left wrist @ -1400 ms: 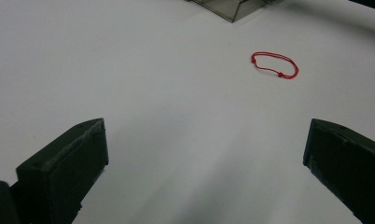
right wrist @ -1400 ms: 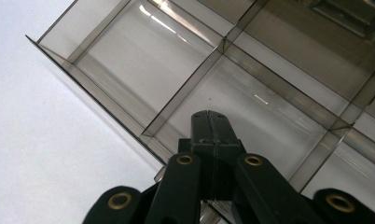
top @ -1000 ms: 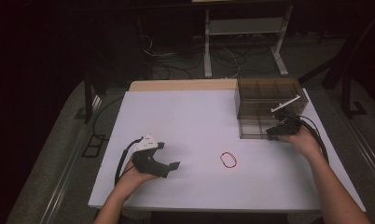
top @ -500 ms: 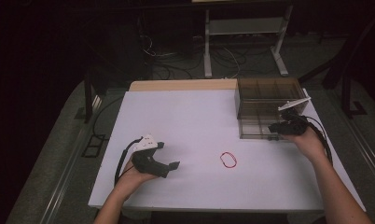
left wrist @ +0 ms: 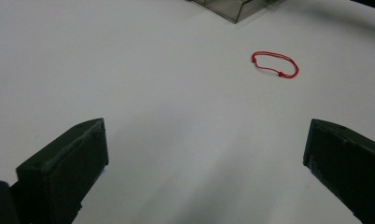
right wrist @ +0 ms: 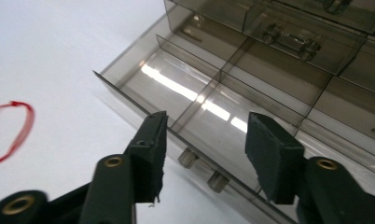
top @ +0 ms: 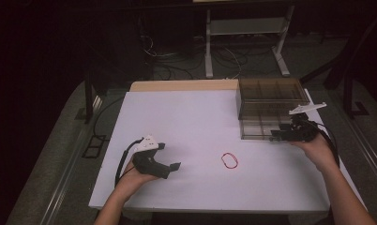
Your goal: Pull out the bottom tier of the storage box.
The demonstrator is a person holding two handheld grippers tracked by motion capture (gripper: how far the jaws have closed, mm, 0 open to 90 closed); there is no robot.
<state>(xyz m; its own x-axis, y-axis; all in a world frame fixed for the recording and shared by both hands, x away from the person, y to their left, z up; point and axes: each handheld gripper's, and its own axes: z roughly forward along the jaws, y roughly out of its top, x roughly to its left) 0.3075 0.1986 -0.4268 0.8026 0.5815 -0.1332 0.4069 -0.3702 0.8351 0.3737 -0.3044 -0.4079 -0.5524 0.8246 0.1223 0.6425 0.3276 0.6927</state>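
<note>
Left gripper (top: 173, 166) rested low near the table's (top: 186, 117) front edge, jaws spread wide, nothing between them — bare white surface all around it. Red band (top: 230, 160) lay flat mid-table, ahead and to the right of that gripper, well apart from both tools, open room on every side. Right gripper (top: 274, 136) sat at the smoky plastic drawer organizer (top: 268, 101) near the right edge; its jaws had just been opening, released, pads on either side of the drawer handle (right wrist: 202, 170) without pressing on it. The bottom drawer (right wrist: 195, 100) stood pulled out, its compartments looking empty. The organizer filled the table's far right corner.
</note>
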